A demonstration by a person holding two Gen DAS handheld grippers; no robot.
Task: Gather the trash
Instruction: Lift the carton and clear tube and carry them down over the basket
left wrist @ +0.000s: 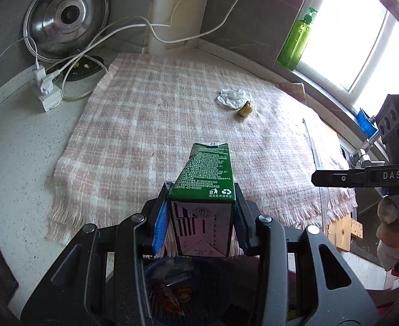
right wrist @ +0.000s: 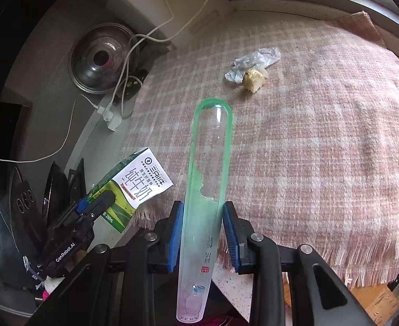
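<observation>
Left wrist: carton (left wrist: pixel 203 187) clamped; cloth (left wrist: pixel 172 125) ahead mostly bare.

carton (left wrist: pixel 204 174): green, white | cloth (left wrist: pixel 155 114): pink-white plaid | bottle (left wrist: pixel 294 40): green

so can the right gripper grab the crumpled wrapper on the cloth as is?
Probably not. The path over the cloth to the crumpled wrapper looks clear, but the right gripper is already shut on a clear plastic tube, so it would have to drop that first.
</observation>
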